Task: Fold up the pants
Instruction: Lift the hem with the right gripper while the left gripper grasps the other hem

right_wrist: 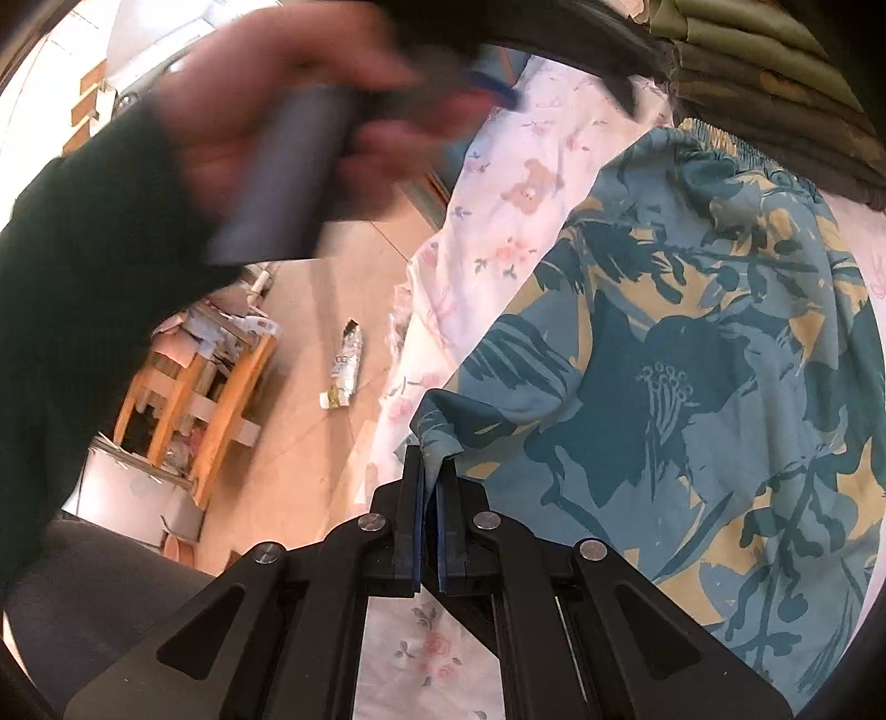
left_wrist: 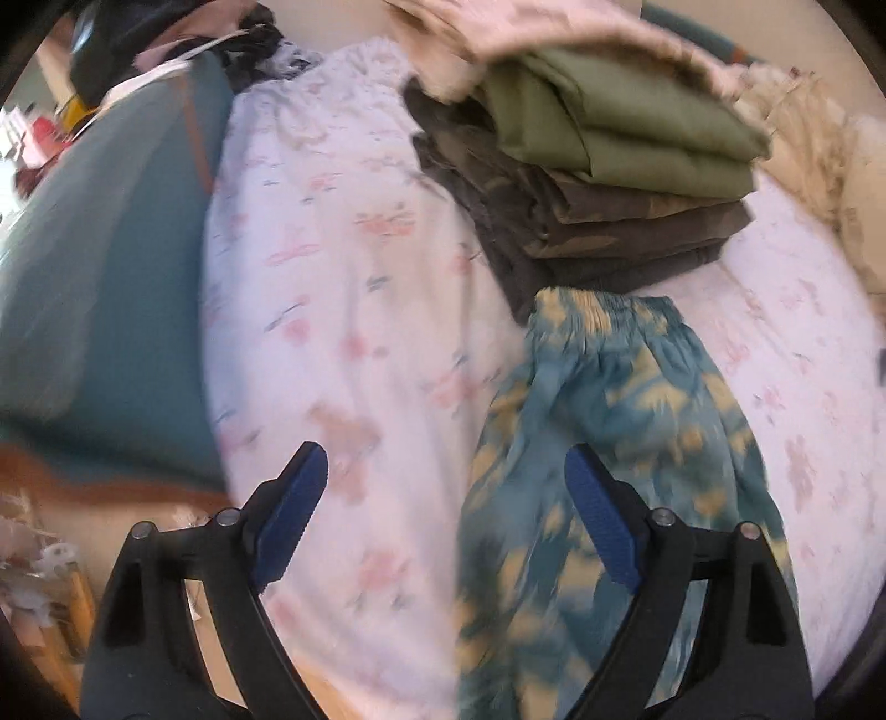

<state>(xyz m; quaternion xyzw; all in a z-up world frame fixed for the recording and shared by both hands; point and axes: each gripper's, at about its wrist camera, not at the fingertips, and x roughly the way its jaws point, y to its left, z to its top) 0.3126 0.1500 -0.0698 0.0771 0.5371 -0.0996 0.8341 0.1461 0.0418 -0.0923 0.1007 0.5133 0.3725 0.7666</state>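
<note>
Black arms with blue pads fill the bottom of both wrist views. On the left gripper (left_wrist: 446, 471) the jaws stand spread wide with nothing between them, hanging over the bed sheet (left_wrist: 332, 310) just beside the left edge of the pants (left_wrist: 609, 421). The right gripper (right_wrist: 432, 476) has its jaws pressed together, pinching a corner of the pants' (right_wrist: 692, 387) fabric at the near edge of the bed.

The pants are teal with a yellow and dark floral print. They lie spread on the white sheet with its pink flower pattern, the gathered elastic waistband (left_wrist: 601, 307) at the far end, touching the foot of a stack of folded clothes (left_wrist: 598, 183). That stack has olive green pieces on top and camouflage ones beneath. A pale crumpled cloth (left_wrist: 554, 33) lies over the stack's far side, and a teal cushion (left_wrist: 99, 266) sits to the left of the sheet.

In the right wrist view, a hand (right_wrist: 266, 116) in a dark sleeve (right_wrist: 94, 266) grips a grey handle at upper left, blurred. Below it the tiled floor (right_wrist: 310, 354) shows beside the bed, with a wooden rack (right_wrist: 210, 387) and a small packet (right_wrist: 346, 368) lying on it.
</note>
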